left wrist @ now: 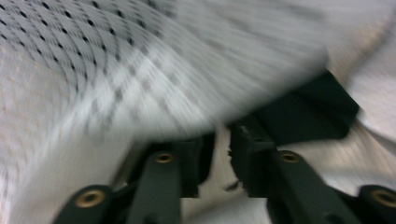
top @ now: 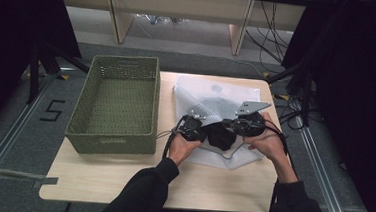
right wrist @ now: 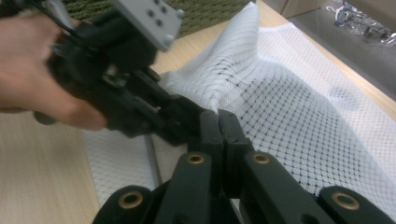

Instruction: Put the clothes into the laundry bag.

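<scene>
A white mesh laundry bag [top: 216, 100] lies spread on the right part of the pale wooden tabletop [top: 111, 178], with a dark item [top: 220, 136] at its near edge between the two claws. The right claw [right wrist: 219, 122] has its jaws pressed together on a fold of the mesh, pinching and lifting it into a ridge; this probably keeps the edge of the bag taut and raised so the other hand can work at it. The left claw [left wrist: 222, 149], held close against the right one, stands narrow, its jaws a slight gap apart with the mesh just ahead of them and a black part to the right; no cloth is plainly pinched between them. In the high view the left claw [top: 193, 128] and right claw [top: 242, 125] meet tip to tip over the near side of the bag.

An olive woven basket [top: 95, 142] sits empty on the left of the tabletop, just beside the bag, probably placed within reach as a bin. The floor is grey, with a taped mark [top: 51, 110], metal rails, black curtains at both sides, and wooden shelving with trailing cables behind.
</scene>
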A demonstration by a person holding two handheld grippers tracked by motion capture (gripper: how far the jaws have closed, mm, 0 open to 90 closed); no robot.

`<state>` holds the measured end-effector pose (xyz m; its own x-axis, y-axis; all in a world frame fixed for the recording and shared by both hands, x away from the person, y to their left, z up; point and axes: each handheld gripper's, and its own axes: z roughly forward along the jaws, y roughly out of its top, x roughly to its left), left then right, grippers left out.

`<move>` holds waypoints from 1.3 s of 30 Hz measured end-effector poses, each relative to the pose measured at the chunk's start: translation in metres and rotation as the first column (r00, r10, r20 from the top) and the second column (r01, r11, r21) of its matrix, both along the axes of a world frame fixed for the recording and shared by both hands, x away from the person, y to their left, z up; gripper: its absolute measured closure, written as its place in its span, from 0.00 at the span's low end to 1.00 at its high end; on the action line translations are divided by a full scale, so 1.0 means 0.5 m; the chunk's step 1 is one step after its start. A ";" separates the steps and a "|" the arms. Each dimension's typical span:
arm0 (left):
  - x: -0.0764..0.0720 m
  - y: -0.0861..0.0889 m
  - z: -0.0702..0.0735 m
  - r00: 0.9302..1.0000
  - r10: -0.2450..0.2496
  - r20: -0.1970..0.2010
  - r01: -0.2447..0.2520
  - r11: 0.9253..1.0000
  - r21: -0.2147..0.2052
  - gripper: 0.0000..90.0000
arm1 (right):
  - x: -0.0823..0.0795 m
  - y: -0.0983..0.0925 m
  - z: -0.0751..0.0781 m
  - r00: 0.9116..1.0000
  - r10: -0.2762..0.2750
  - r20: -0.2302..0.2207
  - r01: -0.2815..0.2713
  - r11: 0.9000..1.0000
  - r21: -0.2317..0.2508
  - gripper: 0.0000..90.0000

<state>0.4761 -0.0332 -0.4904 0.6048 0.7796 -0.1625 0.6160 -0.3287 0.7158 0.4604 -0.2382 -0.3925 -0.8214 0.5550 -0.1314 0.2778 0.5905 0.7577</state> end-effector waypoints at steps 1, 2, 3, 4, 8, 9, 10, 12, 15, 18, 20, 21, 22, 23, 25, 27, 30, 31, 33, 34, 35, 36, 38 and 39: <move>-0.011 0.006 0.005 1.000 -0.012 0.007 0.012 1.000 0.017 0.73 | -0.001 0.001 -0.003 1.000 0.006 0.001 -0.006 1.000 -0.006 1.00; -0.023 0.014 0.010 1.000 -0.018 0.015 0.017 1.000 0.026 0.68 | -0.005 0.003 -0.005 1.000 0.013 -0.009 -0.013 1.000 -0.013 1.00; -0.035 0.022 0.014 1.000 -0.027 0.015 0.026 0.999 0.032 0.62 | -0.009 0.004 -0.008 1.000 0.016 -0.011 -0.016 1.000 -0.019 1.00; -0.047 0.031 0.017 0.999 -0.041 0.022 0.040 0.998 0.047 0.56 | -0.012 0.005 -0.010 1.000 0.018 -0.015 -0.018 1.000 -0.025 1.00; -0.086 0.064 0.019 0.999 -0.053 -0.002 0.053 0.998 0.046 0.48 | -0.029 0.011 -0.021 0.999 0.046 -0.025 -0.048 0.997 -0.060 1.00; -0.094 0.071 0.019 0.998 -0.059 -0.013 0.059 0.997 0.044 0.47 | -0.033 0.014 -0.028 0.998 0.049 -0.029 -0.051 0.996 -0.067 1.00; -0.099 0.074 0.020 0.998 -0.059 -0.010 0.059 0.997 0.042 0.47 | -0.036 0.018 -0.035 0.997 0.058 -0.044 -0.061 0.995 -0.082 1.00; -0.110 0.080 0.023 0.997 -0.070 -0.014 0.071 0.996 0.048 0.46 | -0.041 0.025 -0.050 0.996 0.063 -0.059 -0.068 0.993 -0.092 1.00; -0.120 0.084 0.024 0.996 -0.089 -0.016 0.090 0.994 0.056 0.47 | -0.042 0.038 -0.076 0.992 0.085 -0.096 -0.097 0.988 -0.122 1.00; -0.117 0.088 0.018 0.995 -0.097 -0.019 0.098 0.992 0.074 0.47 | -0.038 0.048 -0.105 0.987 0.095 -0.127 -0.114 0.982 -0.152 1.00; -0.116 0.088 0.012 0.994 -0.097 -0.044 0.100 0.993 0.060 0.47 | -0.037 0.052 -0.129 0.983 0.085 -0.161 -0.113 0.978 -0.175 1.00; -0.116 0.087 0.009 0.993 -0.111 -0.038 0.113 0.992 0.060 0.47 | -0.035 0.052 -0.136 0.982 0.086 -0.170 -0.117 0.977 -0.180 1.00; -0.117 0.084 0.006 0.992 -0.121 -0.038 0.124 0.991 0.058 0.47 | -0.032 0.053 -0.145 0.980 0.081 -0.181 -0.116 0.975 -0.188 1.00; -0.117 0.081 0.004 0.990 -0.132 -0.046 0.135 0.989 0.062 0.46 | -0.028 0.052 -0.151 0.979 0.084 -0.183 -0.120 0.974 -0.195 1.00; -0.117 0.072 -0.002 0.985 -0.162 -0.053 0.165 0.985 0.057 0.44 | -0.025 0.052 -0.156 0.978 0.070 -0.197 -0.109 0.975 -0.192 1.00; -0.116 0.064 -0.009 0.978 -0.196 -0.069 0.201 0.976 0.080 0.41 | -0.021 0.051 -0.158 0.978 0.067 -0.197 -0.104 0.977 -0.184 1.00; -0.113 0.051 -0.018 0.972 -0.221 -0.079 0.228 0.969 0.096 0.38 | -0.015 0.053 -0.164 0.978 0.072 -0.196 -0.110 0.976 -0.190 1.00; -0.111 0.051 -0.019 0.970 -0.223 -0.093 0.233 0.965 0.120 0.38 | -0.013 0.053 -0.165 0.977 0.071 -0.200 -0.110 0.976 -0.187 1.00; -0.112 0.046 -0.022 0.975 -0.210 -0.070 0.217 0.969 0.117 0.42 | -0.009 0.053 -0.167 0.977 0.060 -0.203 -0.096 0.980 -0.174 1.00; -0.110 0.049 -0.019 0.973 -0.219 -0.073 0.228 0.962 0.150 0.46 | -0.008 0.053 -0.168 0.977 0.049 -0.205 -0.086 0.981 -0.176 1.00; -0.111 0.049 -0.018 0.976 -0.206 -0.075 0.216 0.964 0.157 0.52 | -0.007 0.053 -0.169 0.977 0.048 -0.207 -0.085 0.981 -0.175 1.00; -0.112 0.050 -0.018 0.977 -0.204 -0.069 0.212 0.964 0.159 0.61 | -0.005 0.054 -0.171 0.978 0.052 -0.204 -0.089 0.980 -0.178 1.00; -0.111 0.054 -0.019 0.979 -0.198 -0.056 0.205 0.964 0.167 0.78 | -0.001 0.056 -0.175 0.977 0.037 -0.208 -0.074 0.982 -0.175 1.00; -0.107 0.057 -0.019 0.973 -0.219 -0.068 0.228 0.961 0.157 0.88 | 0.002 0.056 -0.177 0.978 0.033 -0.208 -0.069 0.983 -0.173 1.00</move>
<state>0.4227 -0.0046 -0.4999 0.7610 0.6439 -0.0792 0.5471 -0.5713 0.6118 0.4613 -0.2100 -0.4809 -0.8676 0.4945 -0.0519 0.3809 0.7280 0.5700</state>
